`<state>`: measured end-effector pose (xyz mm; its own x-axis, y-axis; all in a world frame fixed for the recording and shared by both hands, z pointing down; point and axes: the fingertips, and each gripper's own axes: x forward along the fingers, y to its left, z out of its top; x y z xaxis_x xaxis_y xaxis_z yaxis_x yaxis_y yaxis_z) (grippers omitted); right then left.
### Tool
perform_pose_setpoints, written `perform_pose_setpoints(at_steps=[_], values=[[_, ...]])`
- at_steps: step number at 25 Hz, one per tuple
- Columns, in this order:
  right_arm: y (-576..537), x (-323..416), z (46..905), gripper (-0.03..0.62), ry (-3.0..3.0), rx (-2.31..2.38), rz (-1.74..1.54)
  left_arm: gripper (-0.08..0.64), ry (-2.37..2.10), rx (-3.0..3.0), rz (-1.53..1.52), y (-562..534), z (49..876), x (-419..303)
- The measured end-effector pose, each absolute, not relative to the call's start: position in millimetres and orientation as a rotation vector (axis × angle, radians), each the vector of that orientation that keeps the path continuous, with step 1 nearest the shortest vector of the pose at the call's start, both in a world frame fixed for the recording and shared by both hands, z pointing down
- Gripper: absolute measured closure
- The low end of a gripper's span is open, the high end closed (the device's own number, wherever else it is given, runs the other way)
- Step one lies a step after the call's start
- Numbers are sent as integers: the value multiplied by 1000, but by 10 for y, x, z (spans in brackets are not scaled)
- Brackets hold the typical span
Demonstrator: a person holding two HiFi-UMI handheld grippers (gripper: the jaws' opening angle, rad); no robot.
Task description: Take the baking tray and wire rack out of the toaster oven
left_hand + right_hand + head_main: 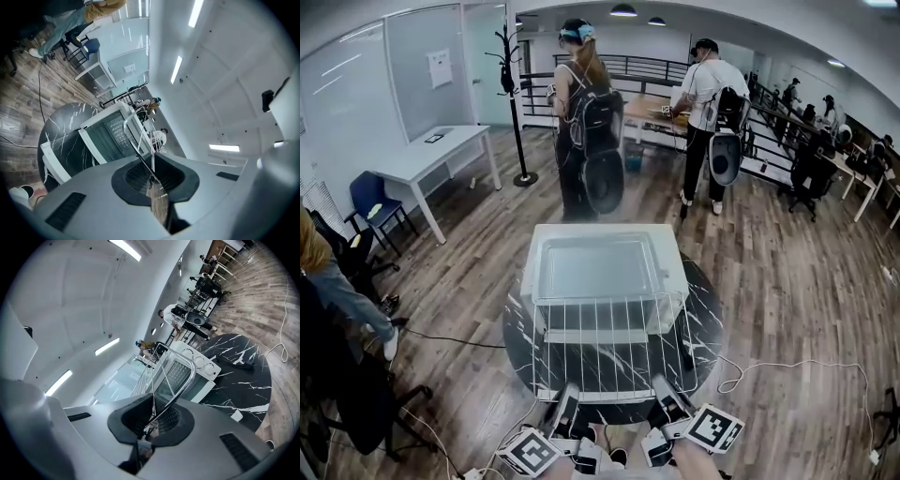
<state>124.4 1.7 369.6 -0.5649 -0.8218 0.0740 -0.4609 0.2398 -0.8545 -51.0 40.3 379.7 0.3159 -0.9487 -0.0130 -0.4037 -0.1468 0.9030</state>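
A wire rack (609,342) hangs level in front of the white toaster oven (670,272), above its lowered door. My left gripper (567,401) is shut on the rack's near left edge, and my right gripper (667,394) is shut on its near right edge. In the left gripper view the rack's frame wire (136,136) runs into the closed pads (151,177). The right gripper view shows the same: the wire (183,380) is pinched between the pads (151,422). A pale shallow tray (598,267) seems to lie on the oven's roof.
The oven stands on a round black marble table (520,328), with a small dark object (686,361) at the right. Cables (787,370) trail over the wooden floor. Two people (586,112) stand beyond, near a coat stand (514,94) and a white desk (431,155).
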Motion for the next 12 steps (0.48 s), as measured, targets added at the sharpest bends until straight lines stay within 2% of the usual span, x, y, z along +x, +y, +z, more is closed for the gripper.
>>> perform_pose_setpoints(at_steps=[12], values=[[-283,1258,3744,586,2085,-1245,-1347,543,-1229,1688,-771,86,3726,-581]])
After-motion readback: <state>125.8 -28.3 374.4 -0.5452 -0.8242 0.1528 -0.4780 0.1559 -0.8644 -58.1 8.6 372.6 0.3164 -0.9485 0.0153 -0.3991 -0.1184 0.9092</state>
